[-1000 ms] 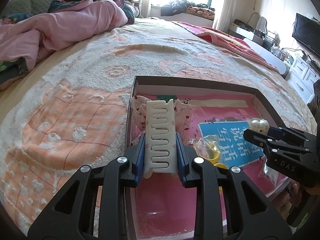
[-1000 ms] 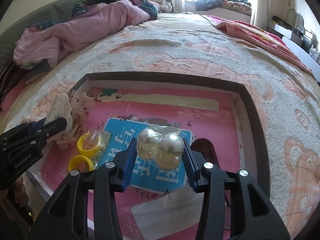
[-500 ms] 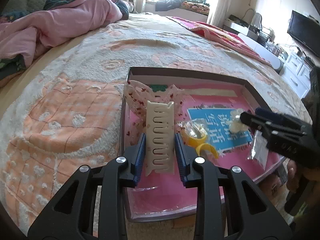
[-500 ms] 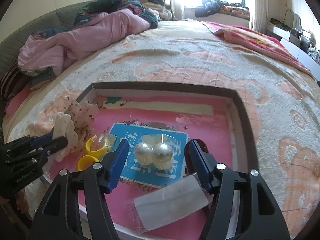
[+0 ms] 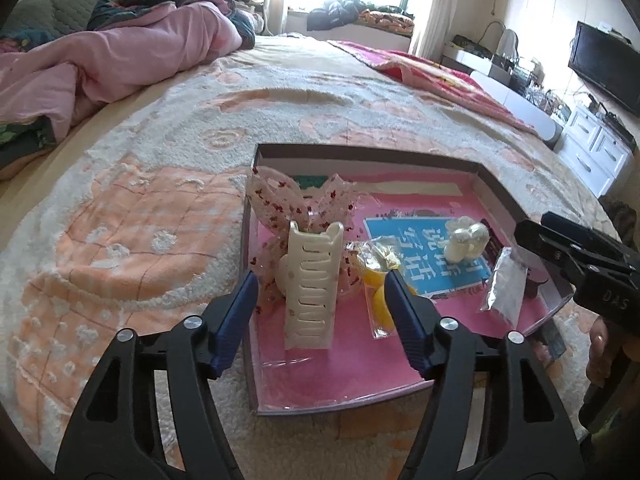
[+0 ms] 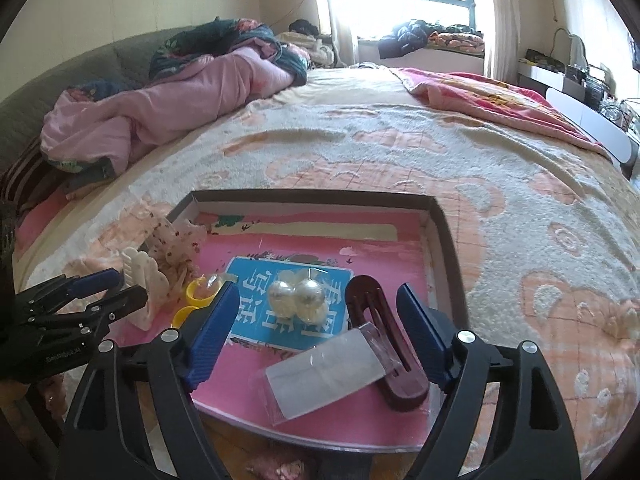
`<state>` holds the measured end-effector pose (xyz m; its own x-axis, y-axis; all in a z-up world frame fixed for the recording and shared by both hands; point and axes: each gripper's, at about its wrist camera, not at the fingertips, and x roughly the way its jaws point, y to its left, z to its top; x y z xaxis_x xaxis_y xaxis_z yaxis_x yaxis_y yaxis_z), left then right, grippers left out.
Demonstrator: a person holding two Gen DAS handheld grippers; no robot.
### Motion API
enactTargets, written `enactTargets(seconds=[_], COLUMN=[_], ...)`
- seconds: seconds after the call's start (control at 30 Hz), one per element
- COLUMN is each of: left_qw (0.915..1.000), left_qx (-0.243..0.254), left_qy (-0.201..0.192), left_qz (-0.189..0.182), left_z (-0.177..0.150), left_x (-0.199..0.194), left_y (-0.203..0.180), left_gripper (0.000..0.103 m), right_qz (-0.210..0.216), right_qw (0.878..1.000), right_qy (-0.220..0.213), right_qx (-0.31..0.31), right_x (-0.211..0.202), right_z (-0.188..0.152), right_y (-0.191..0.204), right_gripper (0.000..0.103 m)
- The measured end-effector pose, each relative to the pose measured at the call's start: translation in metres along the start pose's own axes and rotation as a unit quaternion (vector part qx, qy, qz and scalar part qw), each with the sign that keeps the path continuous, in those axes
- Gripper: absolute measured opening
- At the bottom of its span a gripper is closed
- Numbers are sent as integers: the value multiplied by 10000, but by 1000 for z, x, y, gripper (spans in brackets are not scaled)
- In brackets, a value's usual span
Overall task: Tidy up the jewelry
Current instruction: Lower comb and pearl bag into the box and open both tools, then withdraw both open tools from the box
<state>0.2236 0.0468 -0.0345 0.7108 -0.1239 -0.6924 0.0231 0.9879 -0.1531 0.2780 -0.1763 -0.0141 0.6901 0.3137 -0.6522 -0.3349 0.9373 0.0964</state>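
Box tray [image 5: 496,184] on bed: cream hair claw [image 5: 310,288] & pearl pair [image 6: 296,300] lie free; left hand-held gripper [image 5: 318,312] & right hand-held gripper [image 6: 316,332] just opening, jaws apart, nothing gripped

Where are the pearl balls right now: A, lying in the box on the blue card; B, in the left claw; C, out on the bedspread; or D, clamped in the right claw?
A: the pearl balls rest on the blue card inside the box, with the right claw open and its pads clear of them.
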Motion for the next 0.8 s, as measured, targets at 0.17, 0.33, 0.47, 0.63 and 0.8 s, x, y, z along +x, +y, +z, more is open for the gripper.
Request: enactTargets(seconds=[0.17,0.33,0.47,0.63,0.8], left_qw=[9997,9989,9981,9973,9969], left_qx=[-83,-123,-100,-6,13], left_qy=[-231,-460,-606,-726,-775], left_qz=[10,34,40,73,105], left_z=[3,1,0,-11,-24], left_x=[-17,-32,-45,-63,-74], left_y=[3,1,-2,-7,-10], left_gripper=[69,87,92,92,92], right_qz=[-80,-127,-153,-126,-90], right_qw=[9996,9990,9987,9985,9985], right_qy=[-250,-385,-442,-482,-502], right_qx=[87,172,188,204,202], right_x=[-19,-36,-49,-64,-75], right_z=[-2,-9,-15,-26,-36], right_y=[-6,-11,-12,-13,-12], right_gripper=[86,86,87,87,87])
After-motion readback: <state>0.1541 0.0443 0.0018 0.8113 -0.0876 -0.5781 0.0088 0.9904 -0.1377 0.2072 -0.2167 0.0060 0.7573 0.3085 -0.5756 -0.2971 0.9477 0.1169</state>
